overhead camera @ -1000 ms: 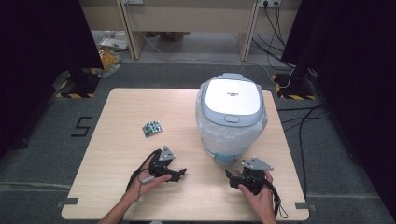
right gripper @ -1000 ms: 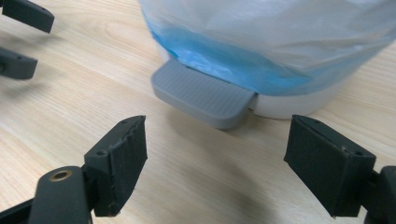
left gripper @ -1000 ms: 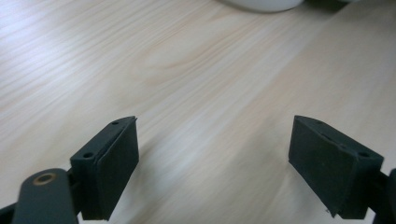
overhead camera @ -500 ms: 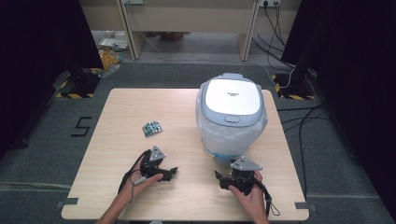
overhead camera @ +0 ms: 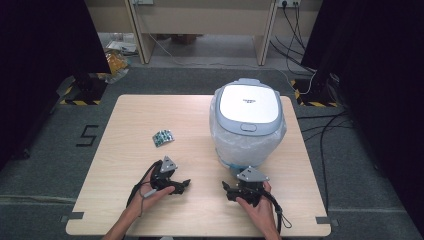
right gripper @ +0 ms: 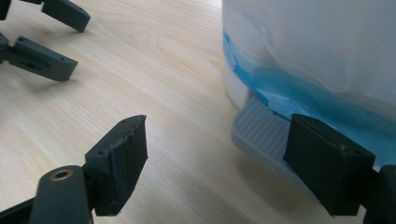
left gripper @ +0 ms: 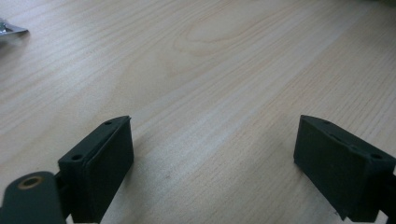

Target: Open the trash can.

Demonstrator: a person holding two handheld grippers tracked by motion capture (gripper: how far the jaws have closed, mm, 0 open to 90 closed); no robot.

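Left gripper (overhead camera: 182,186), held in your left hand (overhead camera: 150,192), lies low over the near part of the tabletop (overhead camera: 131,117) with its tips pointing across towards your other hand. Its jaws have just been opening; in the left gripper view (left gripper: 212,158) they stand wide apart over bare wood, with nothing between them.

Right gripper (overhead camera: 226,187), held in your right hand (overhead camera: 257,207), sits just in front of the rice cooker (overhead camera: 248,105) and points towards the left gripper. In the right gripper view (right gripper: 215,154) its jaws are parted and grip nothing; one jaw overlaps the cooker's grey ribbed foot (right gripper: 257,126), though whether it touches the foot cannot be told from this angle.

Rice cooker: white body, grey-rimmed lid, standing upright on the right half of the tabletop. It is wrapped around its sides in a clear plastic bag (overhead camera: 239,150), which shows a blue tint low down in the right gripper view (right gripper: 299,93).

Blister pack (overhead camera: 163,137): a small, flat, greenish item, probably a blister pack, lying left of the cooker and beyond the left gripper, well apart from both.
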